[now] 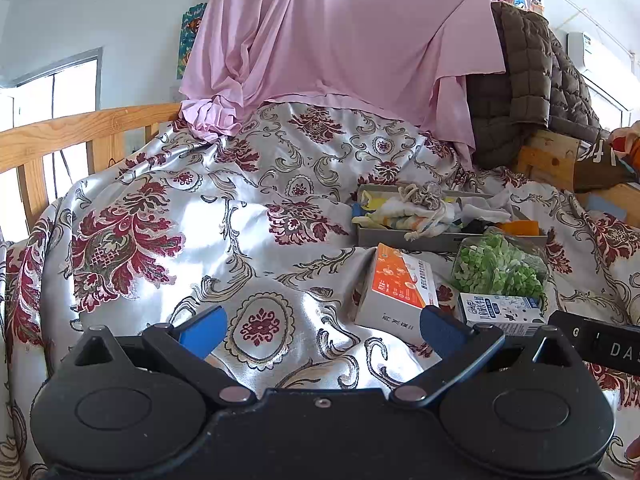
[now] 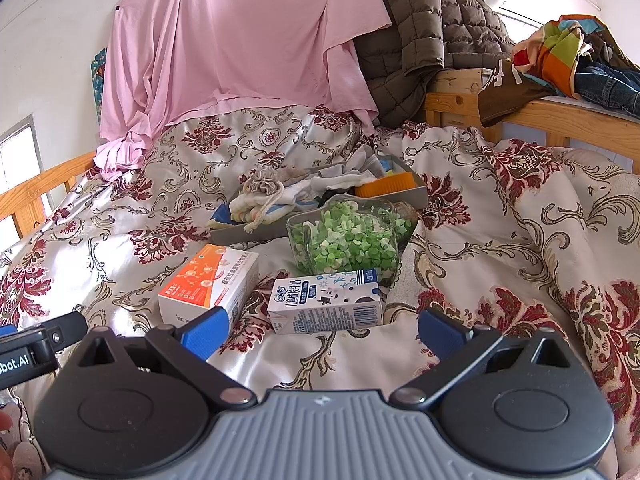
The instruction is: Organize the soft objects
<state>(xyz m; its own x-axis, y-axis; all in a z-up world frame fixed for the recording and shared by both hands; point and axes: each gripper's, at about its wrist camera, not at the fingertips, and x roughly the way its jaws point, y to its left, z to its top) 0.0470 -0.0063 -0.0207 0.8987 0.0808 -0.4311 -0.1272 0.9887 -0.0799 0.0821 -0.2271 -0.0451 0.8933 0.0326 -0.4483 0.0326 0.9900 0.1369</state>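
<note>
A grey tray point(image 1: 400, 238) point(image 2: 420, 194) rests on the floral bedspread, filled with soft items: a beige drawstring pouch point(image 1: 424, 192) point(image 2: 262, 188), folded cloths point(image 1: 408, 216) point(image 2: 256, 206) and white socks point(image 2: 340, 178). In front of it lie an orange-and-white box point(image 1: 396, 284) point(image 2: 212, 280), a milk carton point(image 1: 500, 312) point(image 2: 326, 300) and a clear jar of green pieces point(image 1: 500, 266) point(image 2: 352, 240). My left gripper point(image 1: 322, 326) is open over bare bedspread, left of the box. My right gripper point(image 2: 322, 330) is open just short of the milk carton, holding nothing.
A pink sheet point(image 1: 340, 40) point(image 2: 240, 40) and a brown quilted jacket point(image 1: 520, 72) point(image 2: 420, 32) hang at the bed's head. Wooden rails point(image 1: 60, 136) point(image 2: 560, 116) border the bed. Colourful clothes point(image 2: 560, 56) pile on the right rail. The other gripper shows at each view's edge.
</note>
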